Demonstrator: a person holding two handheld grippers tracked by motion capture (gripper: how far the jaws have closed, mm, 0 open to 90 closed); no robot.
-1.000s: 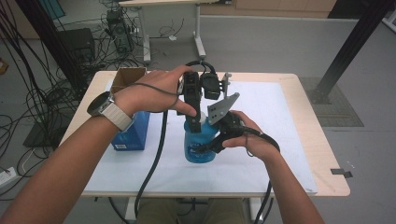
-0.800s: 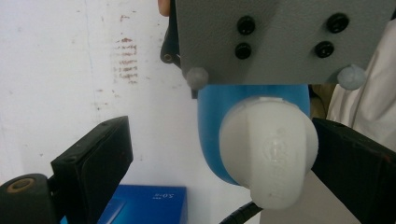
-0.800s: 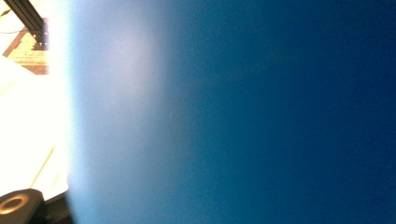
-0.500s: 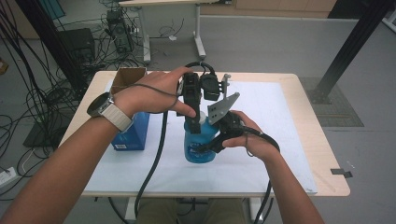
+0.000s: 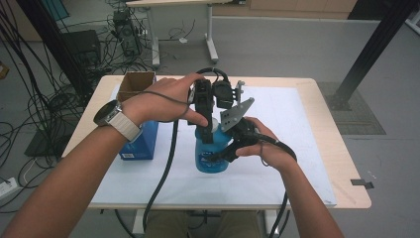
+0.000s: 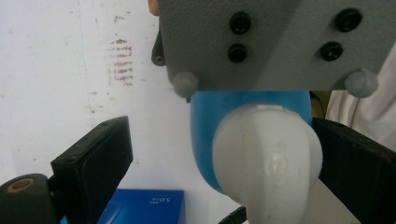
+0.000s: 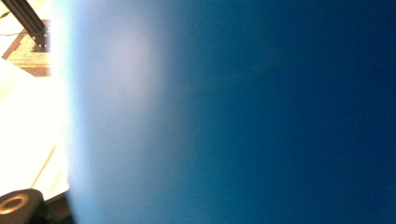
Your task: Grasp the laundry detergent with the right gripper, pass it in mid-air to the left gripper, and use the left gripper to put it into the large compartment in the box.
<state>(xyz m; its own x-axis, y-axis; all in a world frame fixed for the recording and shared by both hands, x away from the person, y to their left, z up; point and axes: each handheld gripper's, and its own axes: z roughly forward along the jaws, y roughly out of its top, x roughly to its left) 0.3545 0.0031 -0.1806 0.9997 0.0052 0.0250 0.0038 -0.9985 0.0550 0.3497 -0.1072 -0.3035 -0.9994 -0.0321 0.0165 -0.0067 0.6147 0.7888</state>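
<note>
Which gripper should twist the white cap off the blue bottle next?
Probably the left gripper. It hangs right above the white cap, with a black jaw on either side. The right gripper is busy clamping the blue bottle steady from the side.

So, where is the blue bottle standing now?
In the high view the blue bottle stands near the middle of the table, right of the blue box, with the right gripper around its body.
</note>
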